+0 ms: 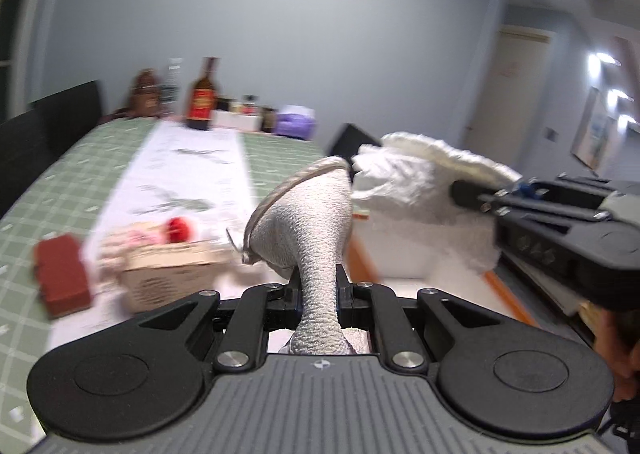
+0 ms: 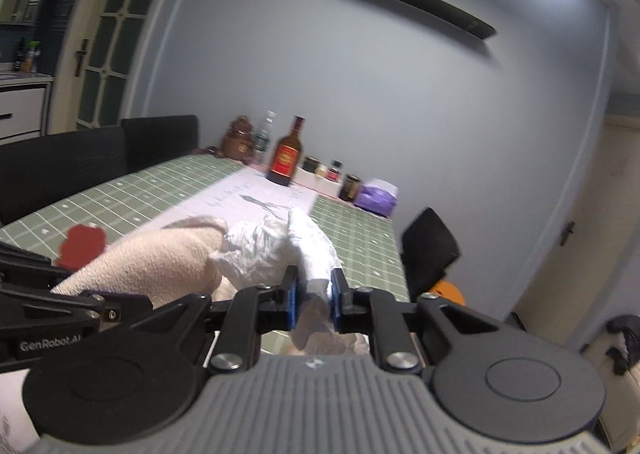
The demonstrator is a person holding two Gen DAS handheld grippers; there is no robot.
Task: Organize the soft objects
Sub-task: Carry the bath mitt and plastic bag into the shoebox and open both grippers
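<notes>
Left wrist view: the left gripper (image 1: 318, 296) has its jaws clenched on one grey towel (image 1: 308, 222), long axis running toward 12 o'clock, above the worktop (image 1: 80, 174). At 2 o'clock, the right gripper (image 1: 464, 190) holds one white cloth (image 1: 400, 170).

Right wrist view: jaws clamp the white cloth (image 2: 280, 250), rising toward 11 o'clock; the towel (image 2: 160, 258) lies at 9 o'clock.

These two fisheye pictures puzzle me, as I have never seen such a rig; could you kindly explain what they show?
No robot here: a person holds a two-finger gripper in each hand, each with a camera looking along its fingers. The left wrist view shows the left gripper shut on a grey textured cloth, with the right gripper entering from the right. The right wrist view shows that gripper shut on a crumpled white cloth. Below is a table with a green checked tablecloth. On it stand a brown bottle, a purple box, a red block and a small basket.
</notes>
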